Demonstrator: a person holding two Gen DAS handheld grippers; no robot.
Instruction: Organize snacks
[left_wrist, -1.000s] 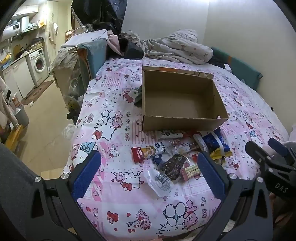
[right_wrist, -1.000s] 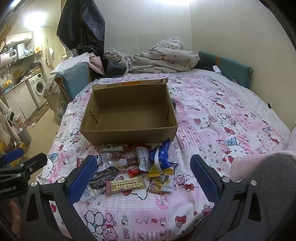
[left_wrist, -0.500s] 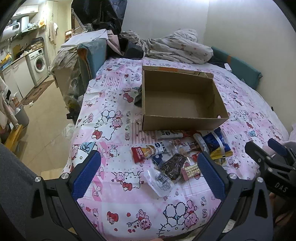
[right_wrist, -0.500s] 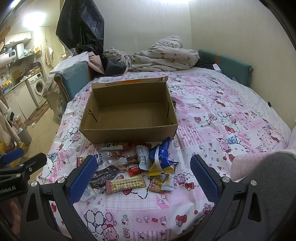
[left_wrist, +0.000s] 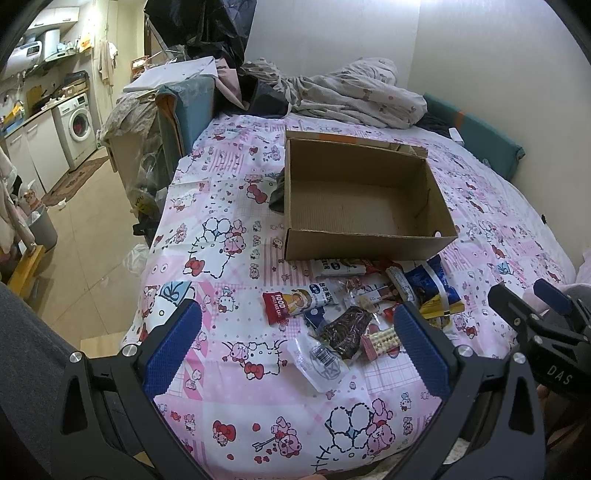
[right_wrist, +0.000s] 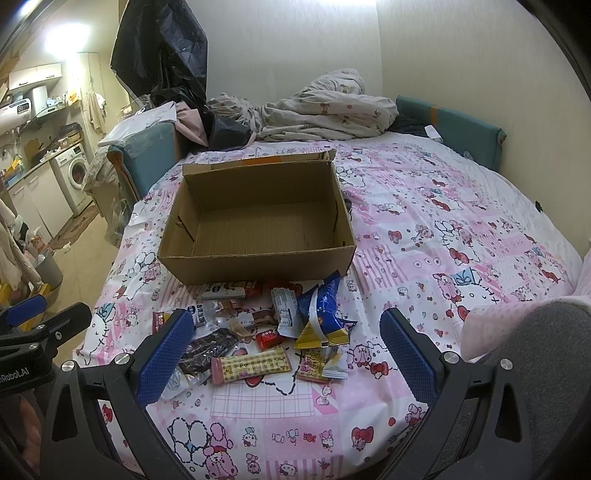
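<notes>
An empty open cardboard box (left_wrist: 354, 225) (right_wrist: 258, 229) stands on a pink cartoon-print bedspread. A pile of wrapped snacks lies in front of it: a blue and yellow bag (left_wrist: 432, 288) (right_wrist: 321, 314), a red packet (left_wrist: 291, 302), a dark packet (left_wrist: 347, 328) (right_wrist: 207, 347), a pink and yellow bar (right_wrist: 251, 365) and a clear wrapper (left_wrist: 317, 362). My left gripper (left_wrist: 295, 350) is open and empty, above the near side of the pile. My right gripper (right_wrist: 284, 350) is open and empty, also above the pile's near side.
Crumpled bedding (right_wrist: 321, 110) and dark clothes lie at the far end of the bed. A teal headboard cushion (right_wrist: 461, 129) runs along the right wall. The bed's left edge drops to the floor, with a washing machine (left_wrist: 79, 122) and cabinets beyond.
Both grippers have moved only slightly; the view shifts a little closer to the box. The snacks and the box have not moved.
</notes>
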